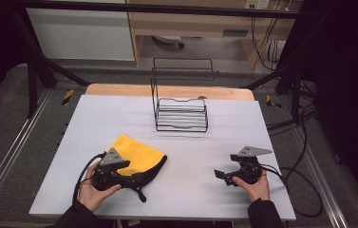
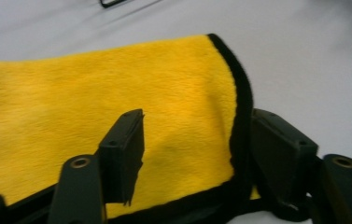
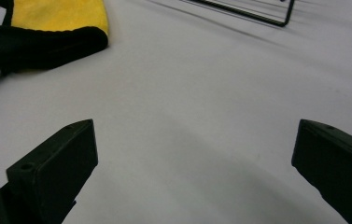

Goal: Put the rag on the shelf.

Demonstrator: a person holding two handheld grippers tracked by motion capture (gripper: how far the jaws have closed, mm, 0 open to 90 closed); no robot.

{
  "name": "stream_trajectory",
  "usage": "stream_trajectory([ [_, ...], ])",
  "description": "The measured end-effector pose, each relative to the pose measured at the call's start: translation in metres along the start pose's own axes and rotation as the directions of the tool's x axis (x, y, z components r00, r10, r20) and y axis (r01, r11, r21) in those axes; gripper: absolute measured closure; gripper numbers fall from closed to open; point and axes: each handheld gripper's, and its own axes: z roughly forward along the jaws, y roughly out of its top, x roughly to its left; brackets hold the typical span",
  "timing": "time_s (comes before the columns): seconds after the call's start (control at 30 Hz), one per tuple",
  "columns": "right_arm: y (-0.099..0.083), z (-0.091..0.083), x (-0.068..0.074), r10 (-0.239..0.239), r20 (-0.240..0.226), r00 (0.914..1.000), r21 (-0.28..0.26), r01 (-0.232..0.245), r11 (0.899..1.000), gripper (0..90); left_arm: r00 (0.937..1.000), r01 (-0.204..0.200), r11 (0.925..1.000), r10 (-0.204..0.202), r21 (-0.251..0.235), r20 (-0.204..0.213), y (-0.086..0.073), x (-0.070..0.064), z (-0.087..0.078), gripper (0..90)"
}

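Fingers of the left gripper (image 2: 197, 140) straddle one yellow cloth (image 2: 94, 107), unclosed; the right gripper (image 3: 192, 172) gapes beside one wire rack (image 1: 181, 114).

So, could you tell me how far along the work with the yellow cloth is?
Early. The yellow cloth lies folded on the table. The left gripper straddles its black-trimmed edge, jaws apart. The right gripper waits open over bare table. The wire rack holds nothing.

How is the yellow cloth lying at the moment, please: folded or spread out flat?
Folded. The yellow cloth is doubled over on the table, its black-trimmed edge rolled at the fold; the left claw straddles that corner.
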Motion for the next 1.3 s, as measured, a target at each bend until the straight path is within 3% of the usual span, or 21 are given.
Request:
stream_trajectory([
  [0.07,0.002,0.003,0.003,0.001,-0.007,1.0,0.002,-0.001,1.0,0.9,0.9999,0.006,1.0,-0.006,-0.003,0.009,-0.001,0.004,-0.001,30.7],
  [0.1,0.007,0.008,0.008,-0.02,-0.019,0.9996,0.006,0.02,1.0,0.8,0.9999,0.011,0.9999,-0.011,-0.002,0.012,-0.002,0.008,-0.002,24.7],
  [0.33,0.023,0.023,0.023,-0.062,-0.037,0.9974,0.018,0.063,0.998,0.9,0.9993,0.037,0.9991,-0.037,-0.022,-0.001,-0.005,0.021,-0.012,18.7],
  [0.57,0.054,0.062,0.044,-0.082,-0.053,0.9952,0.033,0.083,0.996,3.1,0.9951,0.086,0.9959,-0.087,-0.027,-0.046,-0.013,0.044,-0.018,8.3],
  [0.7,0.066,0.082,0.053,-0.092,-0.072,0.9932,0.052,0.095,0.994,5.4,0.9908,0.112,0.9931,-0.114,-0.036,-0.072,-0.018,0.057,-0.023,6.8],
  [0.8,0.08,0.111,0.064,-0.097,-0.099,0.9903,0.076,0.105,0.992,9.9,0.9883,0.119,0.9921,-0.122,-0.04,-0.091,-0.021,0.063,-0.025,6.0],
  [0.83,0.08,0.111,0.064,-0.097,-0.099,0.9903,0.076,0.105,0.992,9.9,0.9876,0.121,0.9918,-0.124,-0.041,-0.096,-0.021,0.066,-0.026,5.9],
  [0.9,0.086,0.125,0.069,-0.101,-0.11,0.9888,0.09,0.111,0.99,14.5,0.9849,0.133,0.9901,-0.137,-0.046,-0.106,-0.023,0.069,-0.027,5.9],
  [0.93,0.09,0.137,0.073,-0.111,-0.118,0.9867,0.102,0.124,0.987,21.7,0.9841,0.136,0.9896,-0.14,-0.047,-0.109,-0.024,0.071,-0.028,6.1],
  [1.07,0.095,0.159,0.08,-0.131,-0.132,0.9826,0.129,0.148,0.981,35.3,0.981,0.148,0.9879,-0.152,-0.047,-0.12,-0.026,0.076,-0.029,6.7],
  [1.1,0.095,0.159,0.08,-0.131,-0.132,0.9826,0.129,0.148,0.981,35.3,0.9801,0.153,0.9871,-0.158,-0.047,-0.121,-0.027,0.077,-0.029,6.7],
  [1.13,0.096,0.166,0.082,-0.133,-0.142,0.981,0.146,0.153,0.977,43.3,0.9799,0.153,0.9872,-0.157,-0.044,-0.122,-0.027,0.077,-0.029,7.1],
  [1.23,0.095,0.174,0.084,-0.137,-0.151,0.979,0.188,0.164,0.968,51.5,0.9791,0.154,0.9869,-0.159,-0.047,-0.126,-0.027,0.078,-0.029,7.6],
  [1.3,0.095,0.176,0.083,-0.125,-0.165,0.9783,0.196,0.157,0.968,57.7,0.9781,0.16,0.9859,-0.165,-0.05,-0.127,-0.028,0.079,-0.03,7.7],
])
